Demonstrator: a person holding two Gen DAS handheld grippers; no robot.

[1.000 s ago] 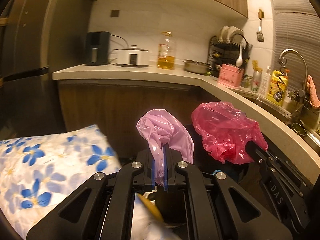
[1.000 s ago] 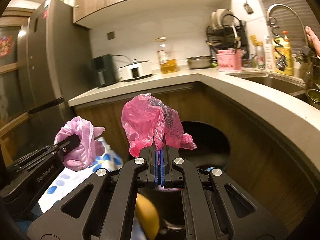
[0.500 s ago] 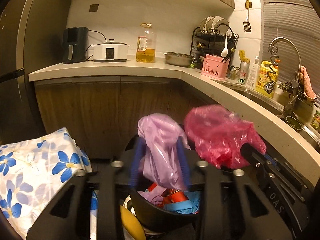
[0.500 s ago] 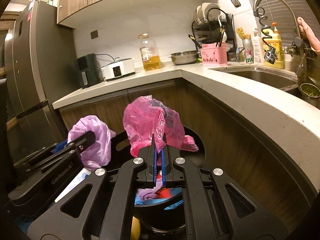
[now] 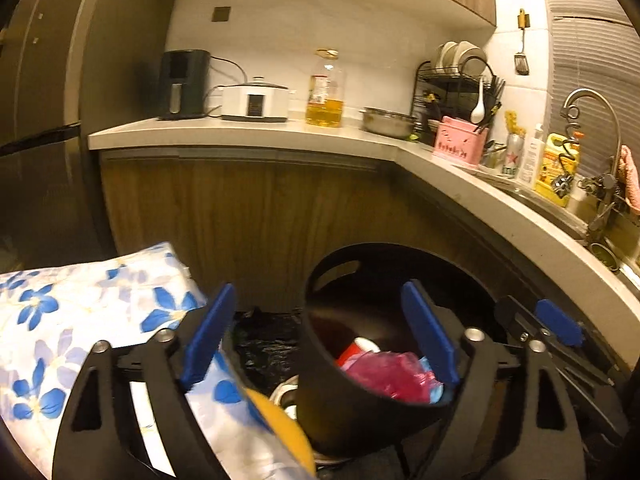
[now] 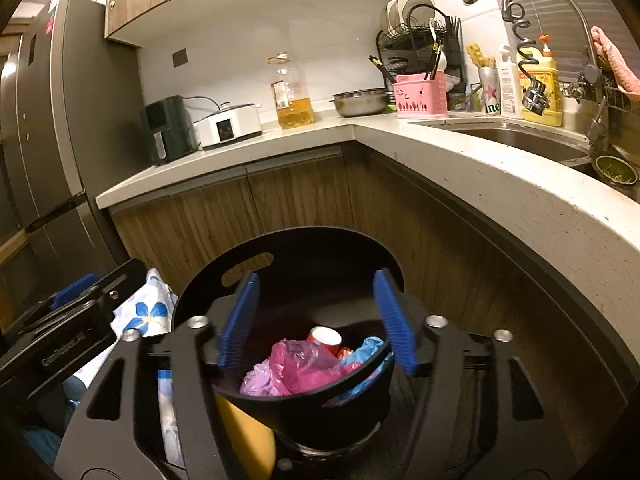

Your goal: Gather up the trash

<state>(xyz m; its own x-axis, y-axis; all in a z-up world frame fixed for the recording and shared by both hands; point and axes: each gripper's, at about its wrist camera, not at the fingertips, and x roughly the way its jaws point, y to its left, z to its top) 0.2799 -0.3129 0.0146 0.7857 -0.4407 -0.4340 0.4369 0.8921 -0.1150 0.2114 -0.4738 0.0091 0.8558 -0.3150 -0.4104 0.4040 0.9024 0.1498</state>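
Both bags dropped in the bin (image 6: 224,268), tongs just sprang apart, empty.
Left tongs (image 5: 320,336) and right tongs (image 6: 316,320) hang low; pink bag (image 6: 300,372) could snag coming out.

each scene is viewed from just behind a gripper's two blue-padded fingers, angled slightly downward and close above the round black plastic bin (image 5: 360,400) (image 6: 304,408). the pale l-shaped stone countertop (image 5: 248,136) (image 6: 400,136) is faced beyond. bin, countertop and blue-flowered white cloth (image 5: 80,312) (image 6: 148,312) are shared by both views.
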